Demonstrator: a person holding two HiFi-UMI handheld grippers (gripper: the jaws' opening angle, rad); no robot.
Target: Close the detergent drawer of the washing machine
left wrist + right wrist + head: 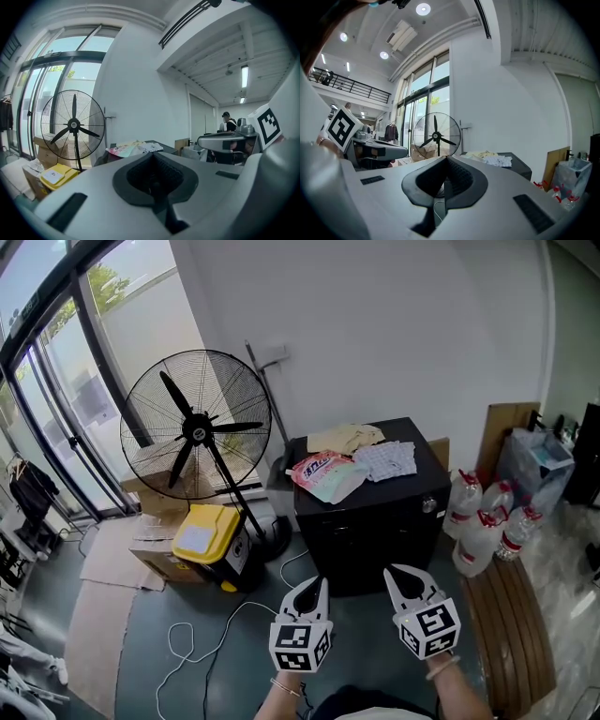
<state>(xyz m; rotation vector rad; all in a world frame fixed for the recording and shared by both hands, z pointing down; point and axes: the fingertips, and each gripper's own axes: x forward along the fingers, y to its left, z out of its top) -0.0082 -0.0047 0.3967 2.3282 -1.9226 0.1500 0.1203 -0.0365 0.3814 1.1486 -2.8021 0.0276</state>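
Left gripper and right gripper hang side by side at the near edge, each with jaws pressed together on nothing. Just beyond stands the black washer, clothes on top; its drawer cannot be made out. Fan far left, bottles right

The washing machine is matt black, with a small shiny metal knob at its three o'clock edge. On top lie crumpled cloth and a glossy plastic packet. At ten o'clock, the fan has a thin metal wire cage. The bin is smooth yellow plastic, beside raw brown cardboard. At four o'clock stand clear plastic bottles and a slatted wooden bench. The left gripper and right gripper have smooth matt grey plastic shells, and their fingers have ribbed black pads.
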